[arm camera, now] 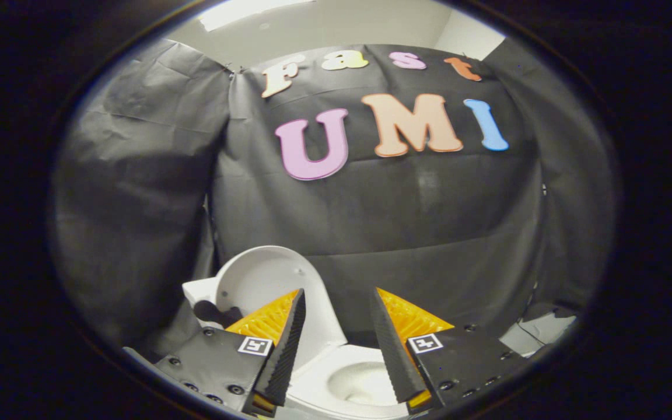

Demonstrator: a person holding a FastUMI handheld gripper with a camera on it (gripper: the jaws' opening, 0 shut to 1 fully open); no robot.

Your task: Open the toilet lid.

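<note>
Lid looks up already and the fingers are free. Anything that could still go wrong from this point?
1. The toilet lid stands raised but nothing holds it; if it isn't resting past upright, it may drop back onto the bowl.
2. The gripper is open, its fingers close beside the lid's edge; a careless withdrawal could nudge the lid forward.

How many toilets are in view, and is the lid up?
1. The toilet sits just beyond the open claw, its bowl showing between the fingers. Its lid stands raised behind one finger. The fingers hold nothing.
</note>
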